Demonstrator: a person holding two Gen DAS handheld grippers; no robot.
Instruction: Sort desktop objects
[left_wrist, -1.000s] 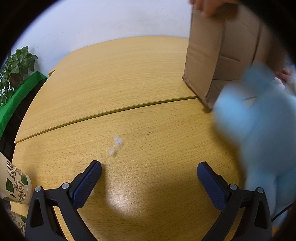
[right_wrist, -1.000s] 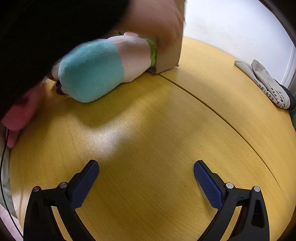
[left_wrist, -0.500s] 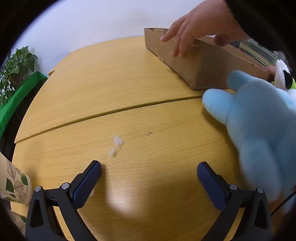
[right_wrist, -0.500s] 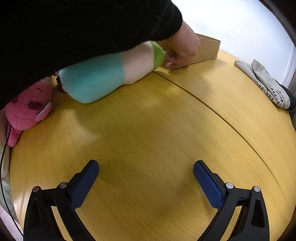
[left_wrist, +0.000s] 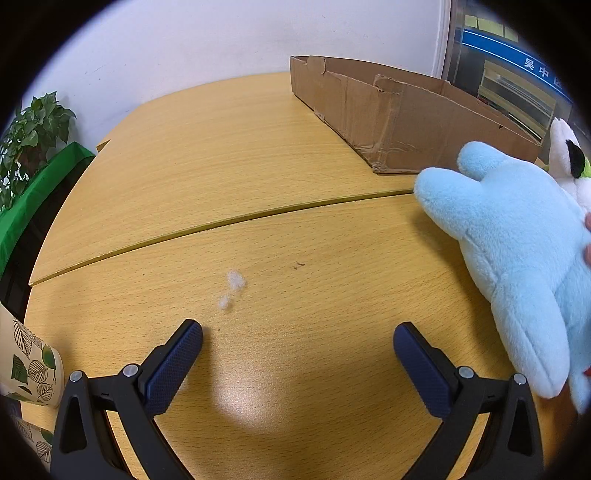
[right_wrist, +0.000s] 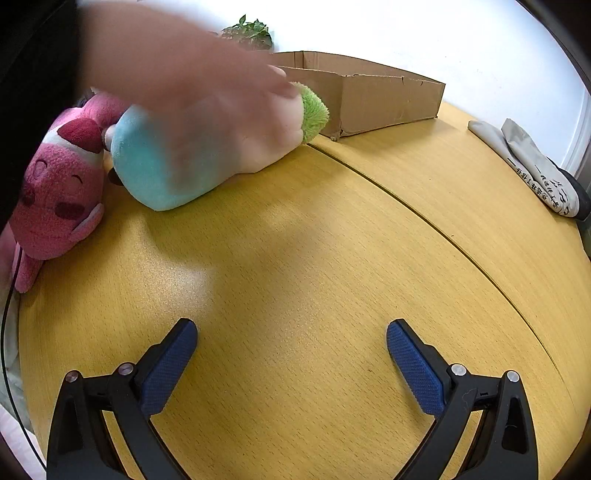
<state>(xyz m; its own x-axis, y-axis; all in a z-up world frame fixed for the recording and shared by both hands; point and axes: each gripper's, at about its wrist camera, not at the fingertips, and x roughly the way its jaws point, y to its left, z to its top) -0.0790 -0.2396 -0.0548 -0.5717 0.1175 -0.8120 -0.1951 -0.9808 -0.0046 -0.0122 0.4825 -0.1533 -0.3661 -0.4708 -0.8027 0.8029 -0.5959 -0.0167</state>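
Observation:
A light blue plush toy (left_wrist: 517, 251) lies at the right of the left wrist view, with a white plush (left_wrist: 567, 155) behind it. A low cardboard box (left_wrist: 399, 114) stands open on the wooden table (left_wrist: 221, 166). My left gripper (left_wrist: 297, 352) is open and empty, low over the table. In the right wrist view a teal, cream and green plush (right_wrist: 173, 173) lies beside a pink plush (right_wrist: 55, 195), in front of the box (right_wrist: 376, 99). A blurred bare hand (right_wrist: 177, 74) is over the teal plush. My right gripper (right_wrist: 291, 350) is open and empty.
White fluff (left_wrist: 232, 288) lies ahead of the left gripper. A leaf-print paper cup (left_wrist: 29, 369) stands at the left edge. A potted plant (left_wrist: 29, 136) is beyond the table. A folded grey cloth bag (right_wrist: 535, 166) lies at the far right.
The cardboard box went from tipped on edge to flat on the table. The hand left the box and now sweeps over the teal plush. Both grippers stayed still.

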